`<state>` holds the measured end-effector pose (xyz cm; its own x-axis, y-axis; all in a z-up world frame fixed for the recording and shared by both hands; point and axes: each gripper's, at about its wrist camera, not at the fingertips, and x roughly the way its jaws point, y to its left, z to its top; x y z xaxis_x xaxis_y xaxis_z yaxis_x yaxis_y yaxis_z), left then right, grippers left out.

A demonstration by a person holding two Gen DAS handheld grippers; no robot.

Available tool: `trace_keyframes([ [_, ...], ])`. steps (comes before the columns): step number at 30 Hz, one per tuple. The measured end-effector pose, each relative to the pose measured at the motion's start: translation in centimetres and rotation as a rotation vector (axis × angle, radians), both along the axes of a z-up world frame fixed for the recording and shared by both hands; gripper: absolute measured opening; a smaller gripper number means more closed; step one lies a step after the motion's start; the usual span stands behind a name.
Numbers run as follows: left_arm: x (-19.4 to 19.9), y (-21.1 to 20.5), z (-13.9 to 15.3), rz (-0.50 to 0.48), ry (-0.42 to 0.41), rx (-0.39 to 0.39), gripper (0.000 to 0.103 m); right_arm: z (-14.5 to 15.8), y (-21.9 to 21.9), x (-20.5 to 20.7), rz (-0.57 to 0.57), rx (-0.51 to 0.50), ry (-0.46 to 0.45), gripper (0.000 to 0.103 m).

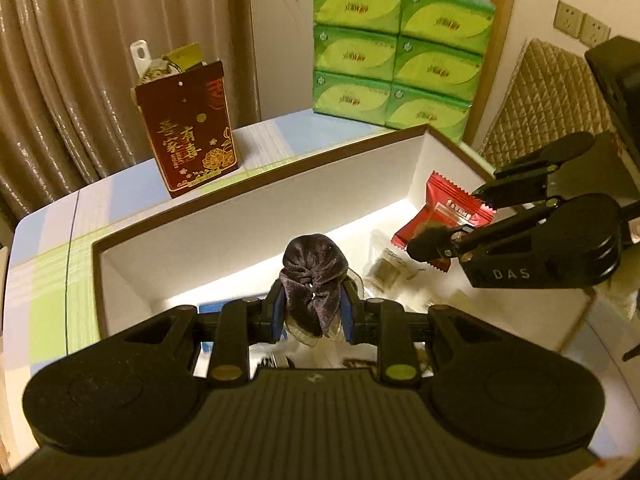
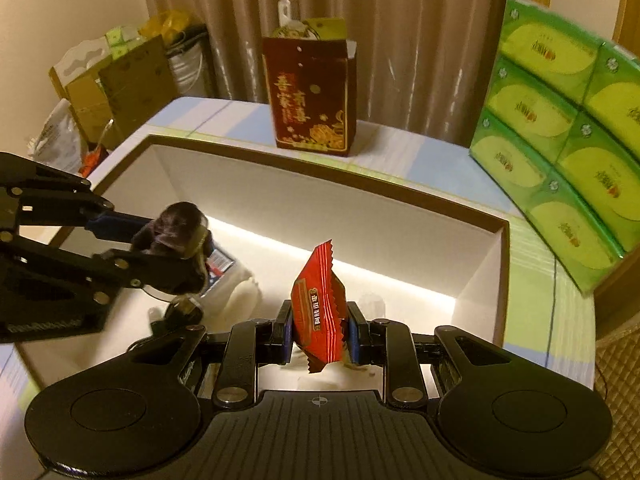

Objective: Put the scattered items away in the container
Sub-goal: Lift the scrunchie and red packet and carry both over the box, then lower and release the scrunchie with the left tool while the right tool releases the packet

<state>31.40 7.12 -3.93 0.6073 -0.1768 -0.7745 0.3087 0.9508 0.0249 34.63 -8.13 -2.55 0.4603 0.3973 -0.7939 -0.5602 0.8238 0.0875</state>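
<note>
A white open box with a brown rim [image 1: 256,188] [image 2: 328,176] stands on the table. My left gripper [image 1: 312,312] is shut on a dark velvet scrunchie [image 1: 314,268] and holds it over the box's inside; it also shows in the right wrist view [image 2: 176,240]. My right gripper [image 2: 319,334] is shut on a red snack packet [image 2: 318,304] above the box's right part; the packet also shows in the left wrist view [image 1: 440,212]. A small clear sachet [image 1: 386,268] and a blue-white packet [image 2: 220,264] lie on the box floor.
A dark red gift bag [image 1: 192,132] [image 2: 312,96] stands behind the box. A stack of green tissue packs [image 1: 396,52] [image 2: 560,128] stands at the back right. Curtains hang behind the table. Cardboard boxes and bags [image 2: 112,80] sit off the table's left end.
</note>
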Motion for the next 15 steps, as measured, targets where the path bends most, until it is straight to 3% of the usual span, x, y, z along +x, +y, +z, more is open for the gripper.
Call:
trace_keyframes([
  [15, 5.6, -0.3, -4.1, 0.012, 0.050, 0.008, 0.023, -2.5, 0.8, 4.6, -0.020, -0.011, 0.073, 0.023],
])
